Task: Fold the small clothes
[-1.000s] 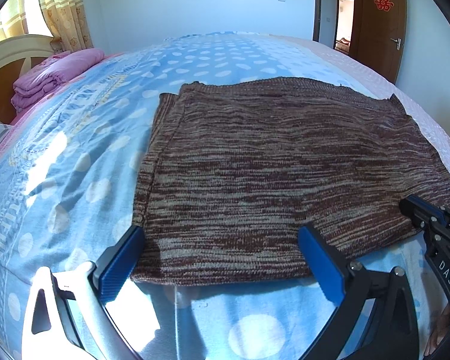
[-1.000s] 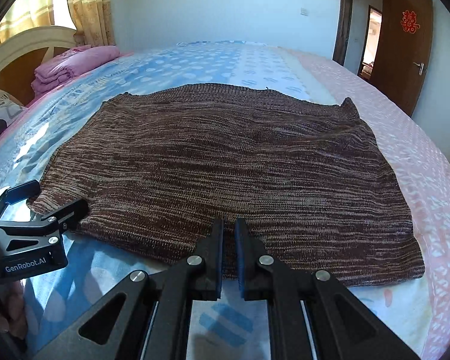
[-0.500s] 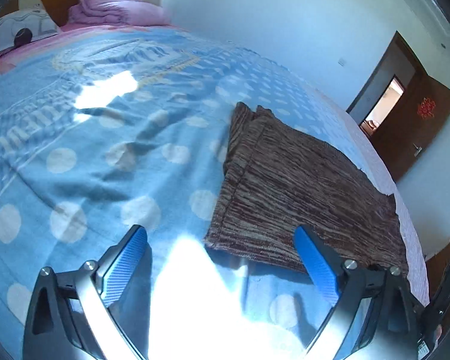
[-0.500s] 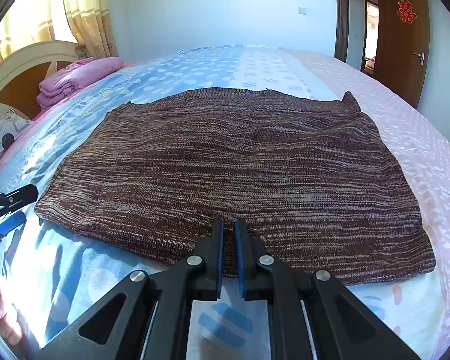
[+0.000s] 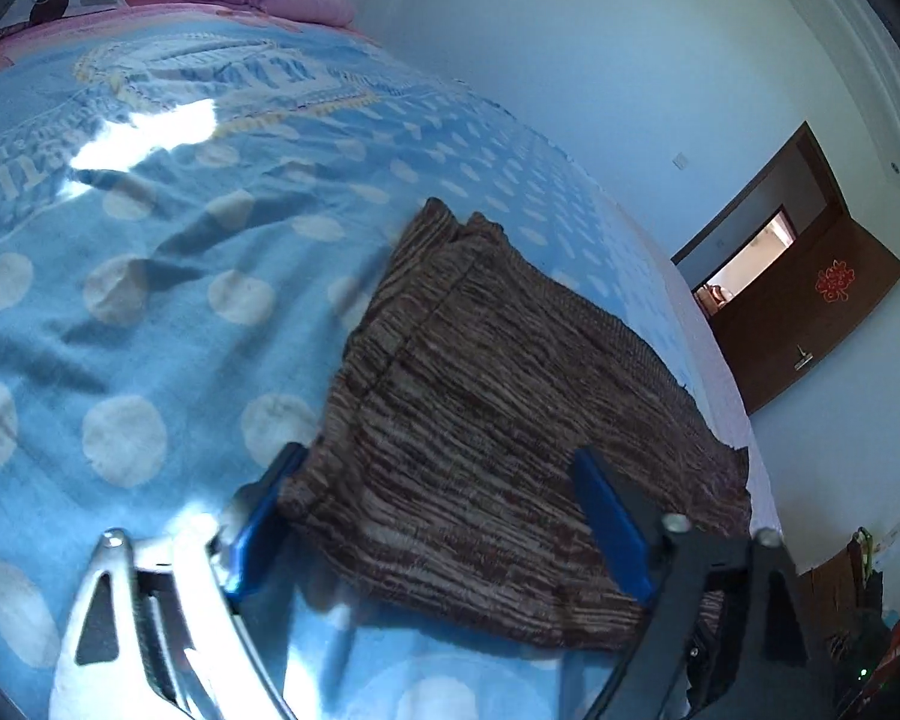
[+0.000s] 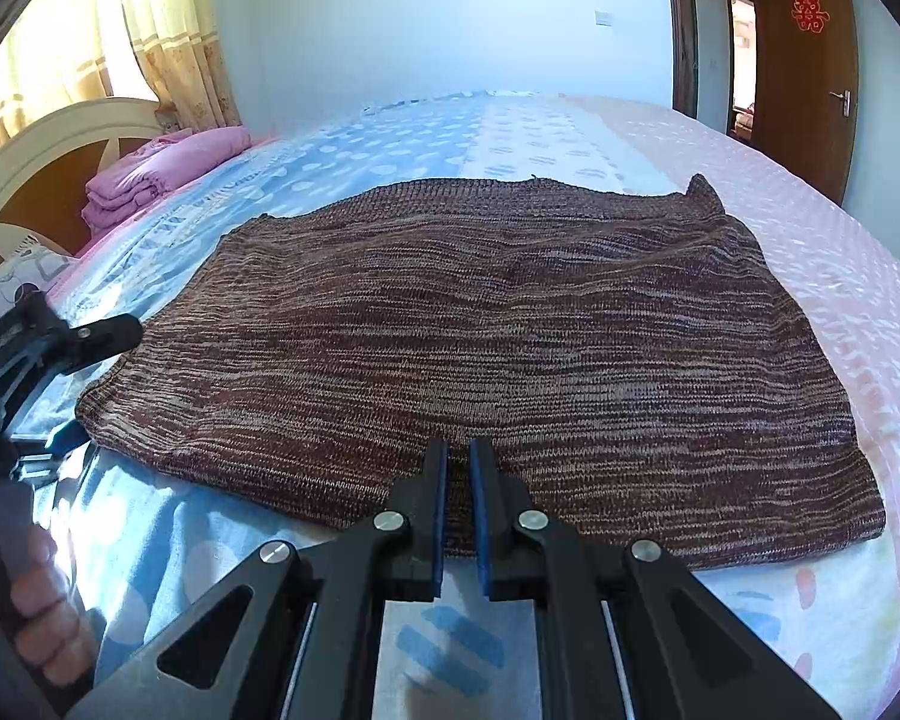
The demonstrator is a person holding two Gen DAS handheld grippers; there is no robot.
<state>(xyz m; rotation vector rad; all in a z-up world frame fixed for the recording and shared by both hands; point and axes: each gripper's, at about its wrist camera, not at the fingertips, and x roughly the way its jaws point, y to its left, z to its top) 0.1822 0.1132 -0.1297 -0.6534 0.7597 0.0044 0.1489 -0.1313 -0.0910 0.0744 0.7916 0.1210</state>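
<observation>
A brown marled knit garment [image 6: 498, 348] lies spread flat on the blue polka-dot bedspread [image 5: 120, 312], filling the middle of the right wrist view, its near hem running from about 9 o'clock across to 4 o'clock; no fold is laid in it yet, so the step in hand looks like the opening grab for a first fold. The left gripper [image 5: 438, 528] has its blue pads apart and has just been closing; the garment's near left corner sits between them, the left pad [image 5: 258, 522] touching or just beside the corner's edge while the other pad [image 5: 612, 534] stands over the cloth and does not appear to press on it, so nothing is clamped there. In the right wrist view that same gripper shows at 9 o'clock, beside the corner, with a hand [image 6: 36, 606] on its handle at 8 o'clock. The right gripper [image 6: 459, 468] has its jaws together with only a slim gap, poised at the middle of the near hem at 6 o'clock; whether any knit is nipped between the pads cannot be told. A folded pink quilt [image 6: 162, 174] lies at 10 o'clock, well apart from the work. The next move likely calls for the left pads to finish closing on the corner before any lift, catching both layers of the knit and not the bedspread beneath.
</observation>
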